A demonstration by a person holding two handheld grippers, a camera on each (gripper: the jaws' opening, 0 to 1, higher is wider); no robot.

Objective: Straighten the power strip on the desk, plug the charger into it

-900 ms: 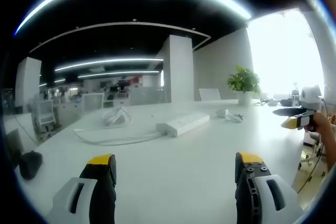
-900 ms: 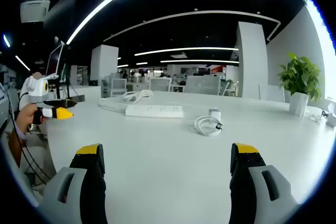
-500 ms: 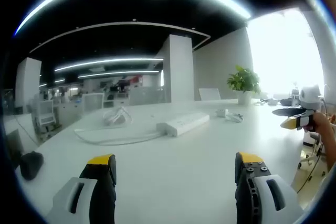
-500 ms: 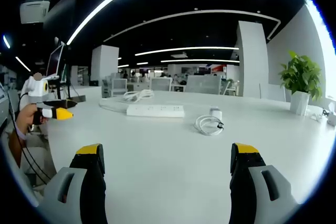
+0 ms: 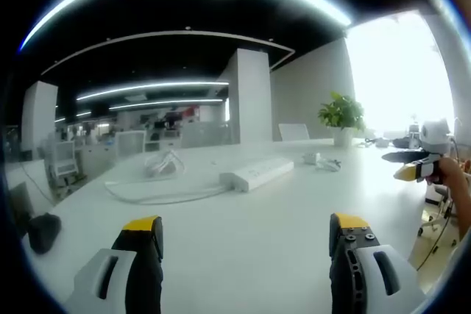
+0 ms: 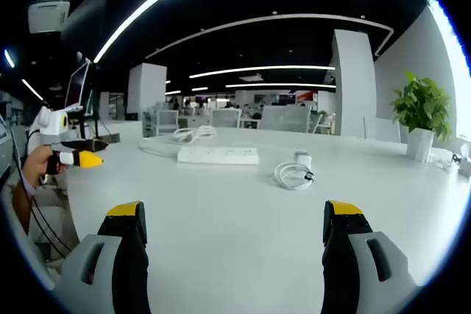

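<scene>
Both claws, the left gripper (image 5: pixel 245 237) and right gripper (image 6: pixel 232 229), gape wide, holding nothing. Far off on the smooth white desk (image 6: pixel 221 204) lie a long flat power strip (image 6: pixel 217 155) and a small charger (image 6: pixel 300 159) with its curly cable.

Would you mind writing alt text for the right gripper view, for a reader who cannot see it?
A white power strip lies on a white desk, with a white charger and its coiled cable to the right of it. The right gripper hovers open above the near desk edge, holding nothing. The left gripper enters from the left, and a potted plant stands at far right.
</scene>
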